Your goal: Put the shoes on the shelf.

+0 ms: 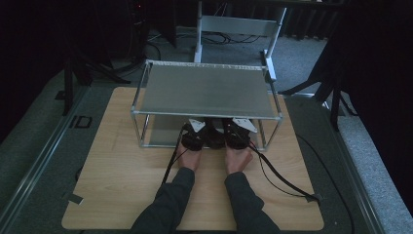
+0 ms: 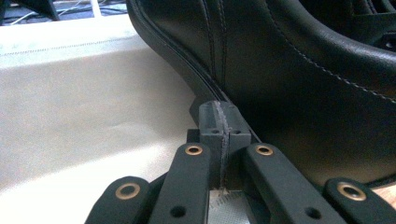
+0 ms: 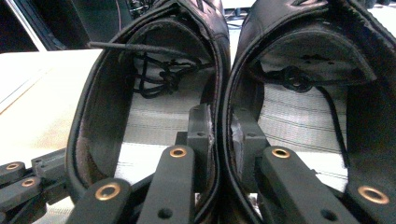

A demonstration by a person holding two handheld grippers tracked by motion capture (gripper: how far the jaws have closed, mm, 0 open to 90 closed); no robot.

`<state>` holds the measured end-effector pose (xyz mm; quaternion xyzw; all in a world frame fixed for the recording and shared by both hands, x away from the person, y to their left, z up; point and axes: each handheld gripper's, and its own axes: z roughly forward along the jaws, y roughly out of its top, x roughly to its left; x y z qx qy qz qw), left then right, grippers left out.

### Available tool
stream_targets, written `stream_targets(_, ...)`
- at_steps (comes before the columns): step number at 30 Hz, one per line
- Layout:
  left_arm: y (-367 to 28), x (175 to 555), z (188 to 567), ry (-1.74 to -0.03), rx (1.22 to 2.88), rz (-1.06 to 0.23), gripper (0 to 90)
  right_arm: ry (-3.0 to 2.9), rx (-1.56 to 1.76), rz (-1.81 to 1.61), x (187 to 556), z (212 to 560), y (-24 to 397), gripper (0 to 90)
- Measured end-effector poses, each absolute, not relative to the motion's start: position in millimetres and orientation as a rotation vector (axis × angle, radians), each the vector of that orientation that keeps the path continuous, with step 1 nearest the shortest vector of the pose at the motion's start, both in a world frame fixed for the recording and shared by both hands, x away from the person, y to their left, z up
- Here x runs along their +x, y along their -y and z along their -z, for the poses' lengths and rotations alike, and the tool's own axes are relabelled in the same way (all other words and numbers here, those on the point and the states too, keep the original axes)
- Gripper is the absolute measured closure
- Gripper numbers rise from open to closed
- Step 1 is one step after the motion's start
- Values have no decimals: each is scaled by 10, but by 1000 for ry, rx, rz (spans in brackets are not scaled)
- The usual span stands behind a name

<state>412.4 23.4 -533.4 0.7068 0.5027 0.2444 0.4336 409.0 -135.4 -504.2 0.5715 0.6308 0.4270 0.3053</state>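
1. Your left gripper (image 2: pixel 219 135) is sitting with its jaws pressed fully together and nothing between them; its tips are resting right against the outer heel of a black leather shoe (image 2: pixel 289 84), which is rising just beyond and to the right of the fingers.
2. To the left of those fingers, the pale shelf surface (image 2: pixel 84 107) is lying bare.
3. Your right gripper (image 3: pixel 220 130) is clamping the two shoes together: one finger is reaching inside the left shoe (image 3: pixel 93 121), the other inside the right shoe (image 3: pixel 364 116), and the two touching inner collar walls are being pinched between them.
4. In the high view, both grippers and the shoes are sitting under the top panel of the metal rack (image 1: pixel 204 90) on the wooden table (image 1: pixel 122 185).
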Motion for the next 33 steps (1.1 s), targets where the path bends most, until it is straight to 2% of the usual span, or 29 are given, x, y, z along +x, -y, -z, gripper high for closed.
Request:
stream_targets(6,-244,4161,5360,-1226,1772,-618,900,-1667,1508,-1127,4091,5049,1349,785)
stream_targets(19,-207,4205,5462,-1268,1790,-549,900,-1681,1440,-1112,4119,5061,1387,722)
stream_targets(21,-203,4222,5473,-1285,1790,-531,900,-1671,1416,-1127,4122,5073,1392,695)
stream_targets(22,-203,4232,5487,-1289,1806,-520,900,-1667,1402,-1140,4121,5075,1397,668)
stream_targets(23,-205,4234,5499,-1289,1811,-518,900,-1661,1382,-1155,4127,5080,1410,604)
stream_targets(25,-211,4236,5508,-1283,1807,-506,900,-1676,1356,-1166,4128,5073,1430,567)
stream_targets(29,-202,4238,5506,-1284,1804,-497,899,-1707,1351,-1216,4119,5057,1490,518)
stream_targets(33,-203,4242,5505,-1290,1799,-489,896,-1747,1271,-1246,4009,4990,1491,526)
